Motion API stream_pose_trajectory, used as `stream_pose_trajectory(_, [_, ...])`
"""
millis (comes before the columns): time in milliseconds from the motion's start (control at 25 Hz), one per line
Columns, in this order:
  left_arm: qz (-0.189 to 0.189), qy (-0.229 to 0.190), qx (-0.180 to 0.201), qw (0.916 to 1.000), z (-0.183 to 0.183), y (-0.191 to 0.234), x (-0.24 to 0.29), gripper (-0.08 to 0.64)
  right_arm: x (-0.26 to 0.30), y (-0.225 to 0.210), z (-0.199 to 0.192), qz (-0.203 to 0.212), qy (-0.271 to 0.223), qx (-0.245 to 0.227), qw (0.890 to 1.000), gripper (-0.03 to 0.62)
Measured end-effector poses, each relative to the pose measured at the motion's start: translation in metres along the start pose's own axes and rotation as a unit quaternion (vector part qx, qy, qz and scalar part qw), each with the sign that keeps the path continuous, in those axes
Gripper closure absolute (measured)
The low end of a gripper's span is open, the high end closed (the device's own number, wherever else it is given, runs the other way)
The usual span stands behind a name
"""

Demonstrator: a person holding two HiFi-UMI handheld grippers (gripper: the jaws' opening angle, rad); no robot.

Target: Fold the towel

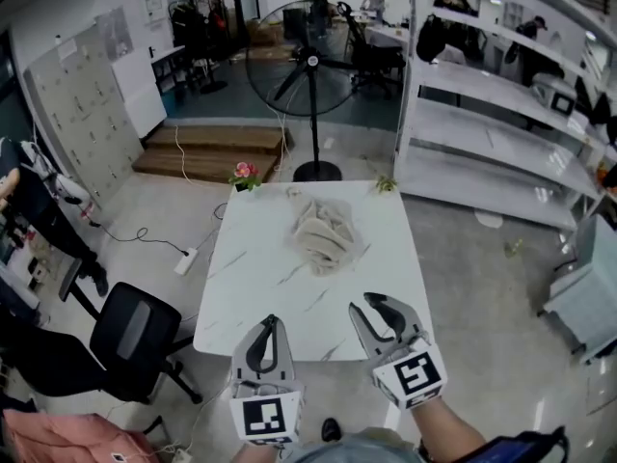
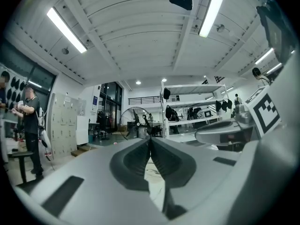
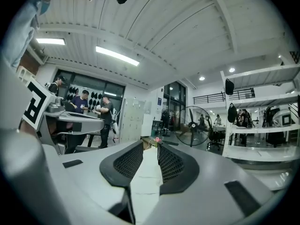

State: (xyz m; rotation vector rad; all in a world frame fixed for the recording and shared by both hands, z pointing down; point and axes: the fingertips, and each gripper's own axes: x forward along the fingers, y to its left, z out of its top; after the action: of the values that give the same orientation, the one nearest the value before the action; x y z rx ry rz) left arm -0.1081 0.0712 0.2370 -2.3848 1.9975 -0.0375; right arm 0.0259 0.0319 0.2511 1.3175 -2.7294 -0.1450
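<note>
A crumpled beige towel (image 1: 324, 234) lies in a heap on the far half of the white marble-look table (image 1: 251, 297). Both grippers hover level at the table's near edge, well short of the towel. My left gripper (image 1: 271, 320) has its jaws pressed together with nothing between them; in the left gripper view its fingertips meet (image 2: 150, 139). My right gripper (image 1: 368, 303) stands open with a narrow gap, and the right gripper view (image 3: 150, 144) shows only bare tabletop between its ribbed pads.
A small pot of pink flowers (image 1: 244, 175) and a green sprig (image 1: 386, 184) sit at the table's far corners. A standing fan (image 1: 310, 61) is behind the table, white shelving (image 1: 501, 114) to the right, a black office chair (image 1: 135, 340) at the left.
</note>
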Motion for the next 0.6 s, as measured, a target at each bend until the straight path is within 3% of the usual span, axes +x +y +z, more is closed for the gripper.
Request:
stream_pose_trajectory(240, [-0.01, 0.004, -0.004, 0.9999, -0.007, 0.004, 0.025, 0.552, 0.018, -0.016, 0.0, -0.005, 0.002, -0.006, 1.0, 0.485])
stream_pose_trajectory(600, [-0.016, 0.054, -0.006, 0.9984, -0.046, 0.008, 0.096, 0.552, 0.075, -0.063, -0.033, 0.02, 0.029, -0.002, 0.999, 0.475])
